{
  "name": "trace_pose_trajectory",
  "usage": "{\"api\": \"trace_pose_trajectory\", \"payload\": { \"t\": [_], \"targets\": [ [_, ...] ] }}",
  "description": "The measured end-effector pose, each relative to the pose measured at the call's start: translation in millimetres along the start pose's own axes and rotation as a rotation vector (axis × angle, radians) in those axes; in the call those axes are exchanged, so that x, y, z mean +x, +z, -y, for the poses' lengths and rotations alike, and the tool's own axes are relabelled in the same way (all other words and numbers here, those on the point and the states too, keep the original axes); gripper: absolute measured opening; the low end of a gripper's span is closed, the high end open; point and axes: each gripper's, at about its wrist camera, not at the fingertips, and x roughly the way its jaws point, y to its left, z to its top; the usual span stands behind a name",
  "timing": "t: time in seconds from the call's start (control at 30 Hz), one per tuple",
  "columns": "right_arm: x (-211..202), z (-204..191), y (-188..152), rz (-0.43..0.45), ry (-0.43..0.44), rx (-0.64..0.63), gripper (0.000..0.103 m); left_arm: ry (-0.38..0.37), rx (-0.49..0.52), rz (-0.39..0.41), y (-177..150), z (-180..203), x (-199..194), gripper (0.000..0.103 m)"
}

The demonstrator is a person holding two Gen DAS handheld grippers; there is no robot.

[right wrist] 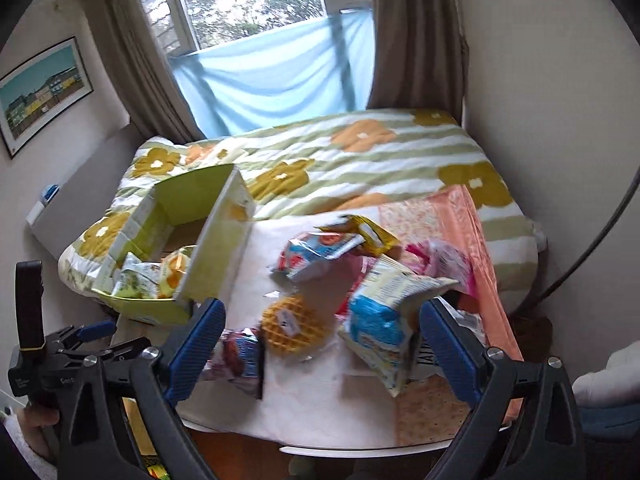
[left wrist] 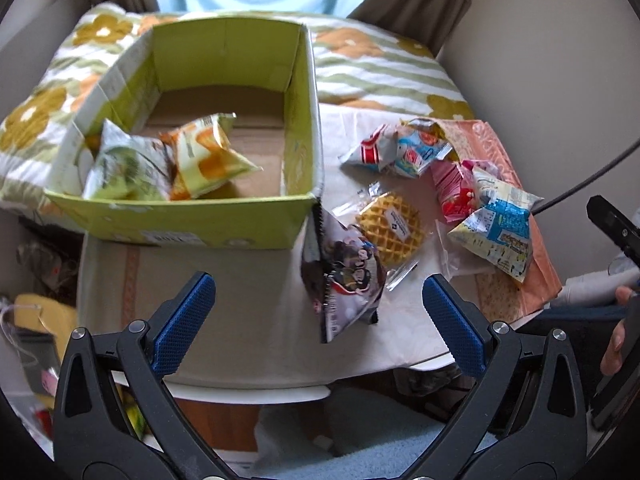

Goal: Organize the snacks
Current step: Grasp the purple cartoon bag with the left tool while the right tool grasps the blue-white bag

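Meanwhile, left gripper (left wrist: 318, 300) gaped wide, empty | right gripper (right wrist: 320, 334) likewise spread, empty | green cardboard box (left wrist: 200, 220) held two packets | wrapped round waffle (left wrist: 390, 226) beside it on white table (left wrist: 240, 292)

You can't read the print on the dark snack packet (left wrist: 344, 276); it is blurred, as is the label on the waffle (left wrist: 390, 226). The green box (left wrist: 200, 220) hides the lower ends of the two packets (left wrist: 160, 164) inside it. In the right wrist view, the blue-and-white packet (right wrist: 384, 312) covers part of the pink packets (right wrist: 448, 264), and motion blurs the pile.
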Motion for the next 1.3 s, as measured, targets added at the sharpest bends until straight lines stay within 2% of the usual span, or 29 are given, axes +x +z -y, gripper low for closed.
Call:
{"api": "trace_pose_trajectory", "payload": {
  "t": [0.1,0.27,0.63,0.67,0.7,0.83,0.87,0.9,1.17,1.3],
  "targets": [
    [15,24,-1,-0.032,0.013,0.026,0.097,0.018,-0.026,-0.036,-3,10,21,0.103],
    [44,45,-3,-0.064,0.034,0.001,0.097,0.064,-0.046,-0.081,-6,22,56,0.103],
    [97,58,-10,-0.128,0.057,-0.036,0.097,0.097,-0.093,-0.145,-8,22,115,0.102],
    [99,59,-10,-0.131,0.056,-0.039,0.097,0.089,-0.090,-0.157,-9,22,118,0.095],
    [102,60,-9,-0.132,0.052,-0.044,0.097,0.087,-0.087,-0.165,-11,23,121,0.081],
    [113,60,-10,-0.145,0.033,-0.067,0.097,0.087,-0.076,-0.164,-12,24,124,0.076],
    [115,61,-10,-0.150,0.033,-0.067,0.097,0.094,-0.074,-0.160,-13,24,124,0.068],
    [118,61,-10,-0.153,0.031,-0.068,0.097,0.097,-0.077,-0.156,-13,23,123,0.064],
    [128,62,-13,-0.153,0.007,-0.092,0.096,0.102,-0.076,-0.147,-22,25,114,0.056],
    [131,62,-14,-0.161,-0.005,-0.103,0.084,0.113,-0.072,-0.144,-25,28,110,0.056]
  ]
}}
